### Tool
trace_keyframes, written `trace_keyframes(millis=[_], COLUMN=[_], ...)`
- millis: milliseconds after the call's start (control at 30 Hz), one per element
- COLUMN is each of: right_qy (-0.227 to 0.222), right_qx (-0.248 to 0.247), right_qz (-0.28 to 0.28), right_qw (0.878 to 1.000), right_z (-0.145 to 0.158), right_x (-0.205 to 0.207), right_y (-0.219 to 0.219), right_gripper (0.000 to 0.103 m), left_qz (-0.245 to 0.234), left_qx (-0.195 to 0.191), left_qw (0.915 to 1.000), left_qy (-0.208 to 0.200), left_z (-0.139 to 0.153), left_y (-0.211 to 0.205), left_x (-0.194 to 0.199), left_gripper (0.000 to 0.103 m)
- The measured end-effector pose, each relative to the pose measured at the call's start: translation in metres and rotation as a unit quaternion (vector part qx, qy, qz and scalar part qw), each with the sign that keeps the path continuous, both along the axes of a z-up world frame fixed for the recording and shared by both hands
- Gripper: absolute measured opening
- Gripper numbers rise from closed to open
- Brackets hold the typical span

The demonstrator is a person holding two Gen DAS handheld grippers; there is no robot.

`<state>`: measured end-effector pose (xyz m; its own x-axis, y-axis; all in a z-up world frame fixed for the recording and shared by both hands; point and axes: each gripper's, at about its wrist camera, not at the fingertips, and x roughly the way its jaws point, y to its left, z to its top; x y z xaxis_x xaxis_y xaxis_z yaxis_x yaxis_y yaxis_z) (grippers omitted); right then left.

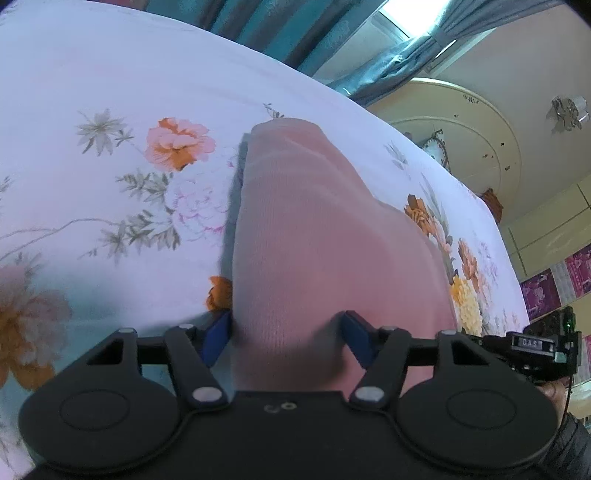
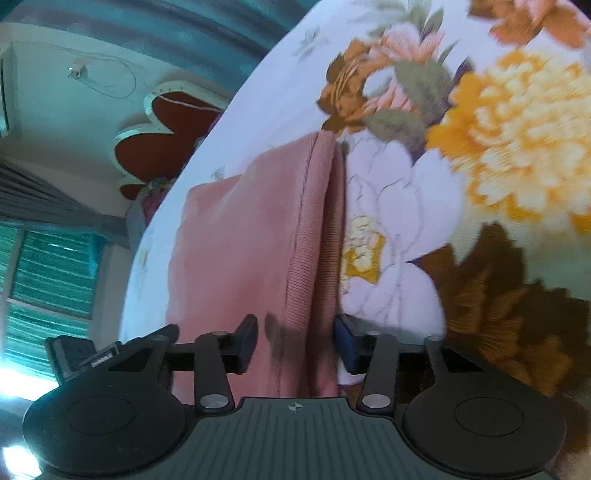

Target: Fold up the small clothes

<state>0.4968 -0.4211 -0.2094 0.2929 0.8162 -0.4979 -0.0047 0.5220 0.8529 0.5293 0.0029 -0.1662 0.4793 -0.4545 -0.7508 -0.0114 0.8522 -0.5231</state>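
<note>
A small pink knit garment (image 1: pixel 314 240) lies folded on a floral bedsheet (image 1: pixel 110 92). My left gripper (image 1: pixel 286 334) hovers over its near end with the blue fingers (image 1: pixel 218 332) spread, and the cloth fills the gap between them without being pinched. In the right wrist view the same pink garment (image 2: pixel 240 240) shows its ribbed hem (image 2: pixel 314 229) running toward me. My right gripper (image 2: pixel 295 341) straddles that hem, jaws apart, pads clear of the fabric. Part of the right gripper's black body (image 1: pixel 535 350) shows at the right edge of the left wrist view.
The bedsheet (image 2: pixel 498 147) with large orange and yellow flowers spreads around the garment. Teal curtains (image 1: pixel 258 29) and a window (image 2: pixel 48 266) lie beyond the bed. A cream headboard (image 1: pixel 461 122) stands at the bed's far right.
</note>
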Motion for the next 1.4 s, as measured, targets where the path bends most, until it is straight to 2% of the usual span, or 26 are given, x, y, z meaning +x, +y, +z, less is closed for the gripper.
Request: trace_keyframes(millis=[100,167,200,267,333,400,467,567,600,733,1000,1200,1400], right_qy=[0.005,-0.004,-0.012,-0.033,-0.053,-0.070,-0.101,-0.111,-0.105,-0.098,-0.154,-0.186,-0.201], right_qx=[0.027,0.026,0.017,-0.024,-0.049,-0.079,-0.095,-0.140,-0.164,-0.178,-0.223,-0.237,-0.227], right_qz=[-0.003,-0.002,-0.001,0.003,0.005,0.009,0.006,0.012,0.018,0.010,-0.016,-0.017,0.010], right_qw=[1.000,1.000,1.000,0.999,0.997,0.994,0.990,0.984,0.981,0.979,0.962,0.954,0.953], right_z=[-0.007,-0.007,-0.004,0.002,0.005,0.013,0.031,0.037,0.032,0.034,0.087,0.120,0.126], right_x=[0.009,0.012,0.012,0.011,0.008,0.003,-0.006,-0.012,-0.012,-0.014,-0.039,-0.057,-0.052], right_y=[0.008,0.015,0.019,0.028,0.033,0.038,0.042,0.053,0.059,0.068,0.103,0.160,0.248], right_gripper=[0.044,0.044,0.043,0.025,0.022,0.021,0.021,0.021,0.021,0.021,0.020,0.020,0.020], left_qz=[0.001,0.003,0.003,-0.007,-0.024,-0.041,-0.052,-0.060,-0.059,-0.059,-0.082,-0.084,-0.059], left_qx=[-0.002,0.004,0.013,0.050,0.102,0.153,0.167,0.180,0.176,0.160,0.119,0.107,0.118], left_qw=[1.0000,1.0000,0.9999,0.9986,0.9940,0.9857,0.9806,0.9795,0.9808,0.9819,0.9799,0.9768,0.9775], left_qy=[0.002,0.000,-0.003,-0.014,-0.031,-0.059,-0.088,-0.069,-0.061,-0.083,-0.137,-0.165,-0.164], left_z=[-0.002,-0.001,0.000,0.004,0.011,0.025,0.039,0.031,0.026,0.029,0.060,0.088,0.096], left_y=[-0.004,-0.008,-0.012,-0.023,-0.040,-0.056,-0.063,-0.062,-0.058,-0.051,-0.025,0.034,0.115], left_x=[0.008,0.012,0.013,0.014,0.013,0.007,-0.001,0.003,0.005,-0.001,-0.018,-0.031,-0.048], left_gripper=[0.063,0.063,0.062,0.058,0.049,0.033,0.033,0.033,0.033,0.032,0.030,0.030,0.030])
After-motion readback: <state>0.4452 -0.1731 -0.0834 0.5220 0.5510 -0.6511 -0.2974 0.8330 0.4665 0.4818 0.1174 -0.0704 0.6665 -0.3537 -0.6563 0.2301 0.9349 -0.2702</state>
